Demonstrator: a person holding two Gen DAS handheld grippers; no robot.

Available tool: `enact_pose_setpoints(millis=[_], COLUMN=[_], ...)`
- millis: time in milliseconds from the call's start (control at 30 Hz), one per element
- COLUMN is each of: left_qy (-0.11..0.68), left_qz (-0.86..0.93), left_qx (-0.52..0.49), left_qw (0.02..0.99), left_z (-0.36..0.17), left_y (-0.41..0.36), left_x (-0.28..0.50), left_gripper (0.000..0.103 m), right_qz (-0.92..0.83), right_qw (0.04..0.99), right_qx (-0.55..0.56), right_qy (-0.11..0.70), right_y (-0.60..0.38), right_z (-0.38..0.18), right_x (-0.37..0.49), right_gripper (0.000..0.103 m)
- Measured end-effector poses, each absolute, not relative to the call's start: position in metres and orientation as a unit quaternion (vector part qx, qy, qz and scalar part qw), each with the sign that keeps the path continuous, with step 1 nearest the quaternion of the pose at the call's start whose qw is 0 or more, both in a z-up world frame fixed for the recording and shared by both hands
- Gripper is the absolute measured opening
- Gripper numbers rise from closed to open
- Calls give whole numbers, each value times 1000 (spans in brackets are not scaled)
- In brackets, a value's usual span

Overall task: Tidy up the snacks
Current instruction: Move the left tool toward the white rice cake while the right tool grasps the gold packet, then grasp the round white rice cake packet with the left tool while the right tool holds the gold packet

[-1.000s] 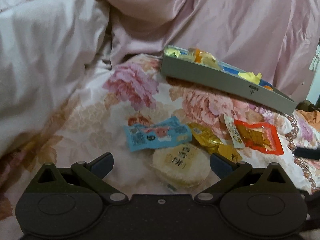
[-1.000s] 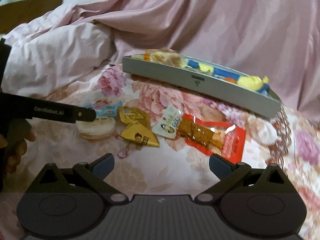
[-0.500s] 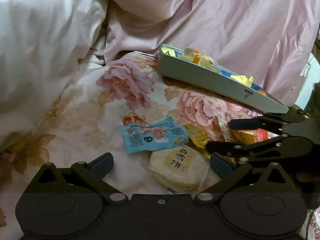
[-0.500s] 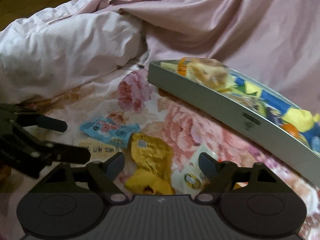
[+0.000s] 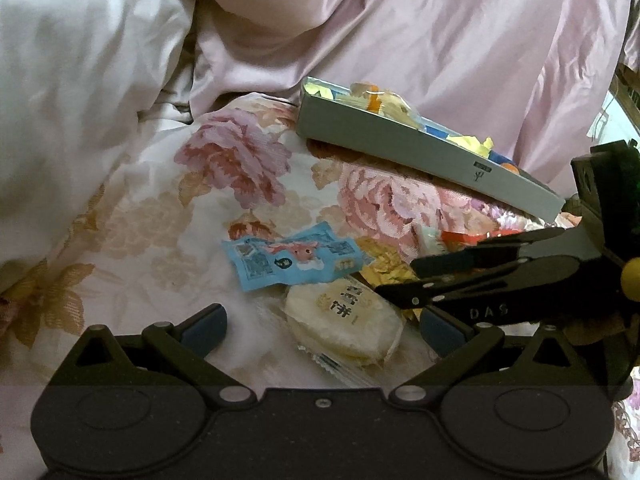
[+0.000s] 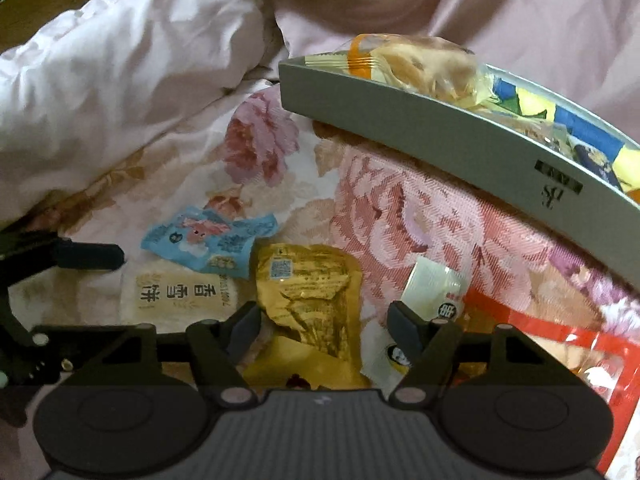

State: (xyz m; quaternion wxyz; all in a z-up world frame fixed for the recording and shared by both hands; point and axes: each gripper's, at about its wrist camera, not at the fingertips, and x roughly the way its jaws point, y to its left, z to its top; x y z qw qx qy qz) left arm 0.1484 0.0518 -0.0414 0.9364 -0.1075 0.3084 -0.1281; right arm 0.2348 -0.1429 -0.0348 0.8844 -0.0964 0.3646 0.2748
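**Snacks scattered on a flowered bedspread, tray half filled**

The work surface is a bed. A bedspread (image 5: 240, 168) printed with large pink and tan flowers lies flat in the middle, and a rumpled pale pink duvet (image 5: 88, 80) is heaped along its far and left sides. At the upper left corner of the right wrist view a strip of brown wooden surface (image 6: 36, 12) shows behind the bedding.

A long grey tray (image 6: 440, 136) rests on the bedspread near the duvet, already holding several packets in yellow, blue and orange wrappers. In front of it loose snacks lie close together: a blue packet (image 5: 294, 256) overlaps the top of a round rice cracker (image 5: 344, 320) in clear wrap; just beside them sits a crinkled gold packet (image 6: 308, 292), then a small white sachet (image 6: 432, 292), then a red-edged packet (image 6: 560, 352) at the right.

The left gripper (image 5: 320, 320) hovers with its jaws wide apart, the rice cracker lying between the blue pads untouched. The right gripper (image 6: 324, 320) reaches in from the right, partly covering the gold and red packets in the left wrist view. Its jaws are closing around the gold packet, which lies between the fingers; the pads do not yet press it.
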Motion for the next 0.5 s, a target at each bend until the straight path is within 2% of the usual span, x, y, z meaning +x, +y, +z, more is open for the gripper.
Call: enact_pose_setpoints(millis=[33, 233, 367, 500], left_qy=[311, 320, 327, 327], left_qz=[-126, -126, -121, -120], left_qx=[-108, -116, -113, -110], left_qw=[936, 932, 930, 931], left_z=[-42, -41, -41, -41], left_y=[52, 54, 55, 54], left_x=[149, 151, 152, 152], left_gripper=[102, 102, 102, 102], right_qz=[281, 292, 299, 285], right_qw=[882, 874, 873, 881], right_qx=[-96, -104, -104, -120], right_qy=[366, 374, 371, 359], right_y=[-142, -136, -136, -136], right_z=[-35, -36, -37, -37], right_x=[234, 227, 215, 205], right_gripper=[62, 56, 55, 61])
